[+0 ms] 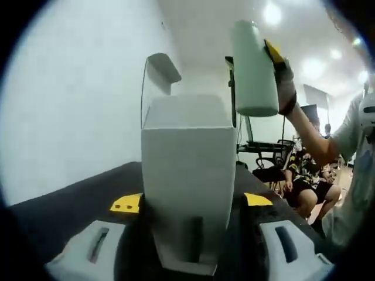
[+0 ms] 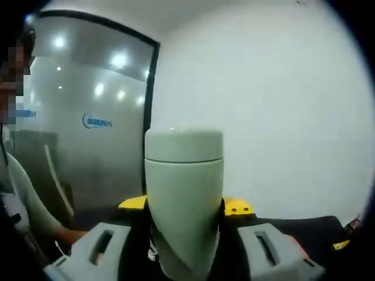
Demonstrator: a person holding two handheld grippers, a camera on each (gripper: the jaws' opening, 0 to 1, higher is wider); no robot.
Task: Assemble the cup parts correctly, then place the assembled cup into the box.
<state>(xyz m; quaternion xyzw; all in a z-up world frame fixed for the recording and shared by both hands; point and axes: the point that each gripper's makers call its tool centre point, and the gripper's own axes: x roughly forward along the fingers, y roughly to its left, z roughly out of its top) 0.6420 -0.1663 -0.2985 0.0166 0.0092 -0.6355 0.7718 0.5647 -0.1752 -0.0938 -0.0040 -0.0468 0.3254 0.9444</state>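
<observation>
My left gripper [image 1: 191, 202] is shut on a white box [image 1: 187, 164], which stands upright between the jaws with its lid flap [image 1: 162, 67] open at the top. Above and to the right of the box hangs a pale green cup [image 1: 255, 64], tilted, with the right gripper [image 1: 280, 65] shut on it at the end of a person's arm. In the right gripper view the same cup [image 2: 184, 199] is upright with its lid on, and my right gripper [image 2: 184, 206] is shut around its lower body, yellow fingertips [image 2: 237, 207] showing at the sides.
A black table [image 1: 70, 205] lies under the box, against a white wall [image 1: 76, 99]. A seated person [image 1: 304, 175] and a desk are at the back right. A glass partition [image 2: 94, 117] with a blue logo stands behind the cup.
</observation>
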